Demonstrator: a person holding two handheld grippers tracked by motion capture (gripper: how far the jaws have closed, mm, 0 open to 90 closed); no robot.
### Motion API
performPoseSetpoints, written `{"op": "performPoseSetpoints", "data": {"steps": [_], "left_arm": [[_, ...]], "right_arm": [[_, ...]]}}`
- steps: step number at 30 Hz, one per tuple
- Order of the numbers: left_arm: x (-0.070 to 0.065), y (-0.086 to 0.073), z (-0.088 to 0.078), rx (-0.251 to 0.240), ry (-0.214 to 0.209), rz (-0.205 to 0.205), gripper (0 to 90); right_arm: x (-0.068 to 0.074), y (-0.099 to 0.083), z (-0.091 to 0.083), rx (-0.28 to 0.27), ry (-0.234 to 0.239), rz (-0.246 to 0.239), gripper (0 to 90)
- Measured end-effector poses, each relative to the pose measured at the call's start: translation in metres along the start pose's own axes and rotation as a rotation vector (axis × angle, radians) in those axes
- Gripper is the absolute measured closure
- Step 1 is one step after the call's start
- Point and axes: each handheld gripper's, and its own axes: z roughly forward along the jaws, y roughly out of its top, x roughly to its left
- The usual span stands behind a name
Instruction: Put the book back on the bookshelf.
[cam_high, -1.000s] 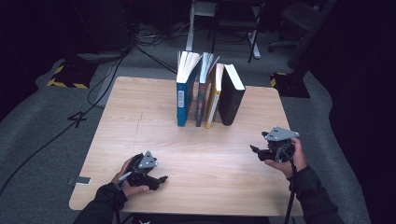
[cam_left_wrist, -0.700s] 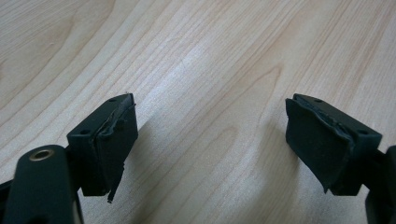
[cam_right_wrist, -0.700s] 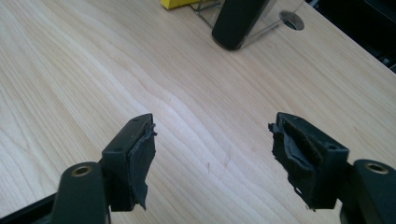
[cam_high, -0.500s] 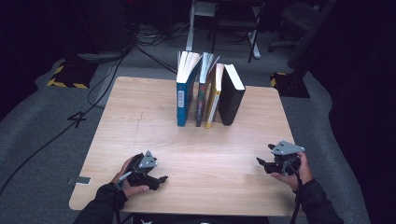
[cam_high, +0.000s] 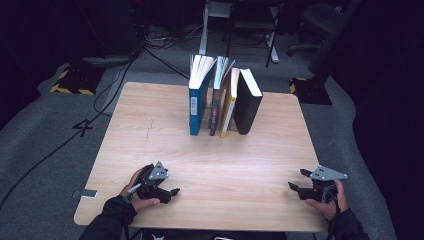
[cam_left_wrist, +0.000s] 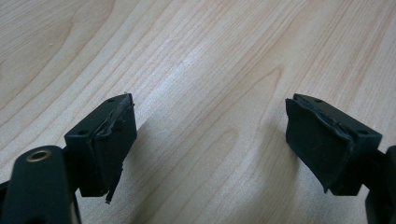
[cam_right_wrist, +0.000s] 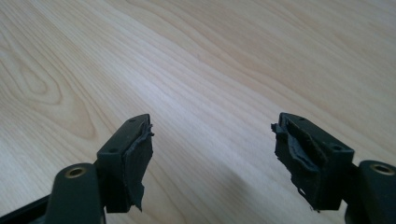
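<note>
1. A dark room with grey carpet, cables on the floor and a light wooden table (cam_high: 150, 145) in the middle.
2. Four books stand upright in a row at the far middle of the table, well apart from both grippers: a blue book (cam_high: 196, 107) at the left, a thin dark book (cam_high: 216, 102), a yellow book (cam_high: 228, 107) leaning on it, and a thick black book (cam_high: 248, 102) at the right.
3. The left gripper (cam_high: 167, 191) rests at the near left edge; the left gripper view shows its jaws wide apart over bare wood, holding nothing.
4. The right gripper (cam_high: 296, 187) sits low at the near right edge; its jaws also stand wide and empty.
5. The books look stiff and fairly heavy for their width. The blue one's pages fan open at the top, so they would likely slip or splay if pinched there.
6. The firmest hold is probably across a spine edge or over both closed covers. The black book may be too thick for that.
</note>
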Motion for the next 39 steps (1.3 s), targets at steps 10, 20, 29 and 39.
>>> {"op": "performPoseSetpoints", "data": {"steps": [10, 20, 29, 39], "left_arm": [[0.0, 0.0, 0.0, 0.002, 0.0, 0.001, 16.7], [0.0, 0.0, 0.0, 0.001, 0.0, 0.0, 16.7], [0.0, 0.0, 0.0, 0.001, 0.001, 0.0, 16.8], [0.001, 0.001, 0.001, 0.002, -0.003, 0.002, 16.6]], "right_arm": [[-0.008, -0.031, -0.004, 0.014, -0.015, 0.113, 28.0], [-0.012, -0.034, -0.003, 0.025, -0.01, 0.164, 22.2], [-0.012, -0.033, -0.003, 0.024, -0.01, 0.161, 21.6], [-0.011, -0.033, -0.003, 0.026, -0.016, 0.17, 21.1]]}}
